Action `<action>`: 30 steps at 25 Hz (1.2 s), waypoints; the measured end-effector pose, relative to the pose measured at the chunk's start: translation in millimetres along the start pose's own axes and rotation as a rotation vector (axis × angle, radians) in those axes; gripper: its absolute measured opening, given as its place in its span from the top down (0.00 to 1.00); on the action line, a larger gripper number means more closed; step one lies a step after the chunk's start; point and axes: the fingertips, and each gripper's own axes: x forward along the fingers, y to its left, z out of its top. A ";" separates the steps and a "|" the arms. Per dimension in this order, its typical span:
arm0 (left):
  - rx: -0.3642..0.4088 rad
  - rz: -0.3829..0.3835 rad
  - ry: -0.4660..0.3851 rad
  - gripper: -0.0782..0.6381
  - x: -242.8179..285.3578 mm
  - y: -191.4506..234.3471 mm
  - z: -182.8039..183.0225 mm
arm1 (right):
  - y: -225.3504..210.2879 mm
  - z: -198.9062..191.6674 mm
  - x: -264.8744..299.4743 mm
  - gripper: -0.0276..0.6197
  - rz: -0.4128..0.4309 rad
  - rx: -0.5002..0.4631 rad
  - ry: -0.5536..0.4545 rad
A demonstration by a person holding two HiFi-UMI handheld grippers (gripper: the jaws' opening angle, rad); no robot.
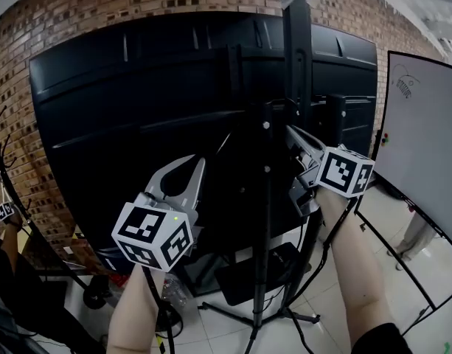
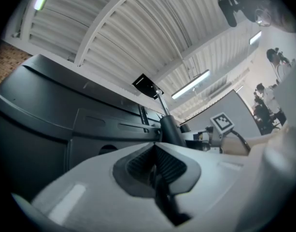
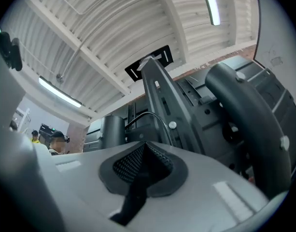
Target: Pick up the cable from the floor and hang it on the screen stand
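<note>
The screen stand's black upright [image 1: 296, 57] rises in front of the big black screen's back [image 1: 137, 102]. My right gripper [image 1: 290, 129] points up at the upright, jaws shut, and nothing shows between its pads [image 3: 145, 144]. In the right gripper view a thin black cable [image 3: 155, 117] arcs over the stand's bracket just beyond the tips. Lower and to the left, my left gripper [image 1: 200, 161] is also shut [image 2: 155, 146], with nothing seen in it. Another black cable [image 1: 330, 245] hangs beside my right forearm toward the stand's feet; I cannot tell where it is fixed.
A second thin pole [image 1: 266, 198] stands between the two grippers. The stand's legs [image 1: 284, 316] spread over the tiled floor. A whiteboard [image 1: 421, 139] leans at the right. A dark branching rack [image 1: 4, 168] stands at the left before the brick wall.
</note>
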 end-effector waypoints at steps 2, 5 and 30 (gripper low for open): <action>-0.005 -0.012 -0.003 0.88 2.7 -3.0 -0.3 | -2.6 -10.7 -9.8 0.95 0.001 0.042 0.002; -0.016 -0.024 -0.023 0.88 3.4 -8.8 -1.7 | -7.9 -23.4 -29.0 0.95 -0.022 0.058 -0.006; -0.125 0.021 0.077 0.88 -123.3 -98.9 -168.8 | 97.6 -204.0 -171.0 0.95 -0.180 -0.402 0.080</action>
